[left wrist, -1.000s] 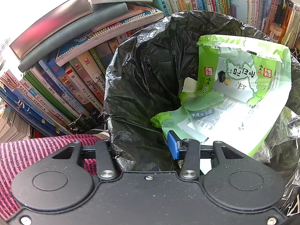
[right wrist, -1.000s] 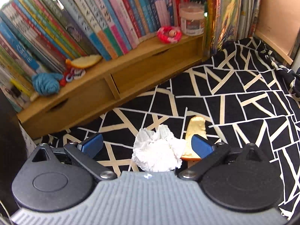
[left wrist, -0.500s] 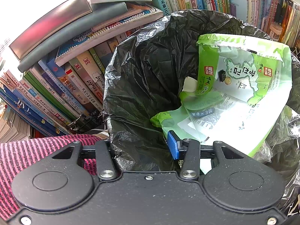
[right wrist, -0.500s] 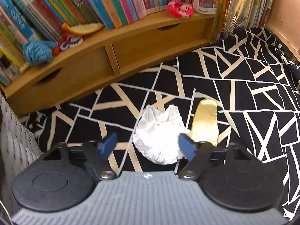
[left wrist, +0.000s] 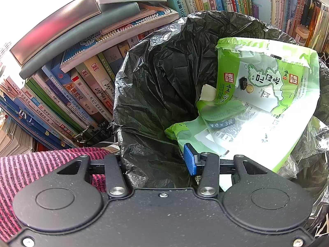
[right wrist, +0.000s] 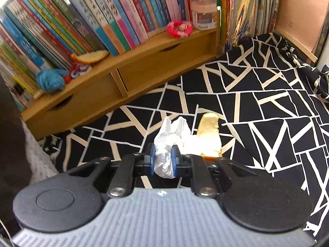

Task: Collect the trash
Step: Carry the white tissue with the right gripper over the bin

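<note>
My left gripper [left wrist: 162, 162] is clamped over the near rim of a trash bin lined with a black bag [left wrist: 164, 78]. One blue pad [left wrist: 189, 162] is inside the bin; the other finger is hidden behind the bag. A green snack wrapper [left wrist: 267, 94] sticks out of the bin. My right gripper [right wrist: 162, 160] is shut on a crumpled white tissue [right wrist: 170, 135], held just above the black-and-white patterned cloth [right wrist: 267, 107]. A pale yellow peel [right wrist: 208, 131] lies on the cloth just right of the tissue.
Books [left wrist: 82, 94] lean to the left of the bin and stand behind it. A pink striped cloth [left wrist: 30, 164] lies at lower left. A wooden shelf [right wrist: 127, 72] carries books, an orange peel [right wrist: 90, 56], blue yarn [right wrist: 49, 80], a pink ring [right wrist: 178, 27] and a jar [right wrist: 203, 12].
My right gripper has closed from wide open onto the white tissue and lifted it slightly. The left gripper has stayed on the bin's rim.
</note>
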{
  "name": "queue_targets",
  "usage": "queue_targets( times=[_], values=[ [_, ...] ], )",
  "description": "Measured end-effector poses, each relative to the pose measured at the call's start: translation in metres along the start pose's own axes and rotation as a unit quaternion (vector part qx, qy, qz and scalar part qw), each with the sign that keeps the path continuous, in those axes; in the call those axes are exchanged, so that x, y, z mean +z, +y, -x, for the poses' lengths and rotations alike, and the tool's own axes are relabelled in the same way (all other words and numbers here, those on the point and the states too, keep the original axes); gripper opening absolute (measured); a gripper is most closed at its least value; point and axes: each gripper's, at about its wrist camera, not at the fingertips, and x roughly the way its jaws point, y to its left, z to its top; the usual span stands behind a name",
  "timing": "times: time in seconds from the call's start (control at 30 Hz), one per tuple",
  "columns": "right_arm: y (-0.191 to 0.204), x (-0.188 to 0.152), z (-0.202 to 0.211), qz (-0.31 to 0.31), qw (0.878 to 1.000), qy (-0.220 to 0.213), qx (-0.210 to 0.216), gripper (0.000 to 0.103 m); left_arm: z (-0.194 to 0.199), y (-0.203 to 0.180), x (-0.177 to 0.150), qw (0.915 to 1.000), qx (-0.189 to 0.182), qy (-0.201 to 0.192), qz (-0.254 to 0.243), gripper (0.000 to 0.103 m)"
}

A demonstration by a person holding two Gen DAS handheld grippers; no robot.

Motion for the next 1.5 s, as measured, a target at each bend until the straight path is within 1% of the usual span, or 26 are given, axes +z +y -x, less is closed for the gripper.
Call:
queue_targets(
  times=[0.33, 0.57, 0.77, 0.93, 1.07, 1.2, 1.37, 1.5],
  values=[
    [-0.007, 0.028, 0.068, -0.015, 0.996, -0.069, 0.049, 0.020, 0.000, 0.000, 0.000, 1.0000, 0.000, 0.000, 0.000, 0.043],
    [0.006, 0.040, 0.114, 0.004, 0.990, -0.109, 0.085, 0.020, 0.000, 0.000, 0.000, 1.0000, 0.000, 0.000, 0.000, 0.043],
    [0.029, 0.041, 0.154, 0.029, 0.978, -0.144, 0.146, 0.020, 0.000, 0.000, 0.000, 1.0000, 0.001, 0.000, 0.000, 0.043],
    [0.058, 0.040, 0.183, 0.061, 0.963, -0.163, 0.207, 0.020, 0.000, 0.000, 0.000, 1.0000, 0.001, 0.000, -0.001, 0.043],
    [0.087, 0.037, 0.197, 0.083, 0.949, -0.163, 0.256, 0.020, -0.001, 0.000, 0.000, 1.0000, 0.000, 0.000, -0.001, 0.043],
    [0.112, 0.030, 0.196, 0.107, 0.940, -0.149, 0.289, 0.020, -0.001, 0.000, 0.001, 1.0000, 0.001, -0.001, -0.002, 0.043],
    [0.137, 0.021, 0.183, 0.125, 0.935, -0.120, 0.311, 0.020, -0.001, 0.000, 0.001, 1.0000, 0.001, -0.001, -0.002, 0.043],
    [0.150, 0.013, 0.171, 0.136, 0.935, -0.097, 0.313, 0.021, 0.000, -0.002, 0.002, 1.0000, 0.000, -0.001, -0.001, 0.043]
  ],
)
